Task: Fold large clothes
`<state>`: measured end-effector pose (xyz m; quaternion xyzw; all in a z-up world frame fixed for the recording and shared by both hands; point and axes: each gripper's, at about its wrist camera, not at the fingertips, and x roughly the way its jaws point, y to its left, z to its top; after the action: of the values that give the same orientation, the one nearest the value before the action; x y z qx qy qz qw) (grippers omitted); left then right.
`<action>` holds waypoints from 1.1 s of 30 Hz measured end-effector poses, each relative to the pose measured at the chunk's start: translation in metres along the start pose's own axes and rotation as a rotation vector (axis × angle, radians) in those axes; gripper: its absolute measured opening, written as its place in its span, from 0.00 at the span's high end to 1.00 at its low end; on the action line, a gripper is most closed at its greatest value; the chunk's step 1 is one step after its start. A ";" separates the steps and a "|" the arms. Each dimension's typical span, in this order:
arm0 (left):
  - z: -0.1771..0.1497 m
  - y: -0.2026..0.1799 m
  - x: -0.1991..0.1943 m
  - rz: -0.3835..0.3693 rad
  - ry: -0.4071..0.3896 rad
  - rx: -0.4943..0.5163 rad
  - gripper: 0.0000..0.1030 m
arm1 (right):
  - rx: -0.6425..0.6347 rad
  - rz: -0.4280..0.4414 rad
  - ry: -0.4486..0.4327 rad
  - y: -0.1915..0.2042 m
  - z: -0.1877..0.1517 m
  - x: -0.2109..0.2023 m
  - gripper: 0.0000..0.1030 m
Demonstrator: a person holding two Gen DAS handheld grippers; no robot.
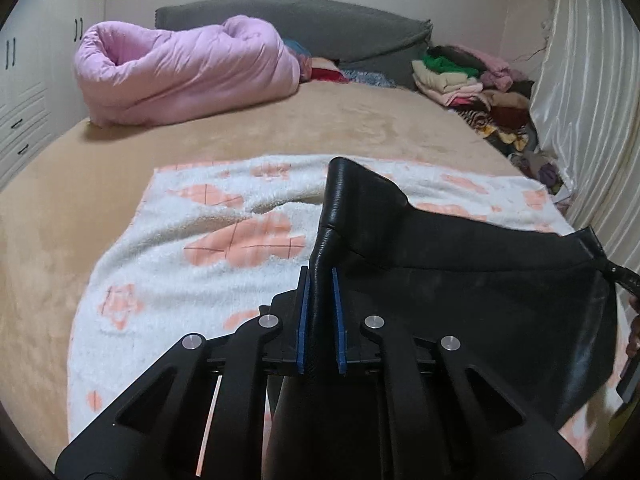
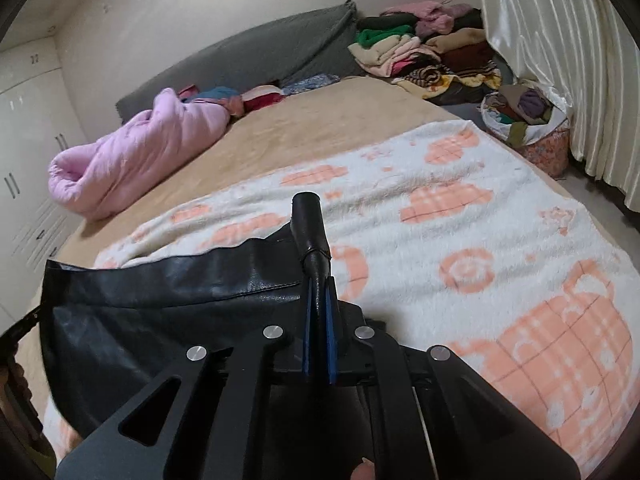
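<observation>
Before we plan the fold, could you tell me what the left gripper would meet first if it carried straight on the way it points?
The left gripper, shut on the black garment, would probably meet the white-and-peach blanket first, though depth is unclear.

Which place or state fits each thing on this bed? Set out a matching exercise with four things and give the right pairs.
Things:
1. black leather garment
2. pink quilt
3. white blanket with orange pattern
4. pile of folded clothes

Places or states:
A. spread flat on the near part of the bed
B. rolled up at the far left of the bed
C. held by both grippers
D. stacked by the curtain at the far right

Pairs: 1-C, 2-B, 3-A, 4-D
</observation>
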<state>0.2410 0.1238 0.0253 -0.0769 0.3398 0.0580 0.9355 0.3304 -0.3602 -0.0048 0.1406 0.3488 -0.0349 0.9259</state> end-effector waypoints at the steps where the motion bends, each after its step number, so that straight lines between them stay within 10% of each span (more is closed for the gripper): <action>1: 0.000 0.000 0.007 0.008 0.014 -0.002 0.96 | 0.005 -0.010 0.014 -0.001 -0.001 0.007 0.95; 22: -0.030 0.017 0.072 0.046 0.167 -0.051 0.85 | 0.007 -0.100 0.170 -0.011 -0.037 0.074 0.85; 26: -0.028 0.016 0.062 0.060 0.160 -0.036 0.70 | 0.010 -0.128 0.155 -0.010 -0.035 0.059 0.47; 33: -0.028 0.014 0.040 0.056 0.157 -0.021 0.27 | 0.027 -0.047 0.110 -0.012 -0.045 0.017 0.19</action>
<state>0.2514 0.1348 -0.0233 -0.0812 0.4135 0.0815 0.9032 0.3129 -0.3587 -0.0514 0.1465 0.4018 -0.0535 0.9023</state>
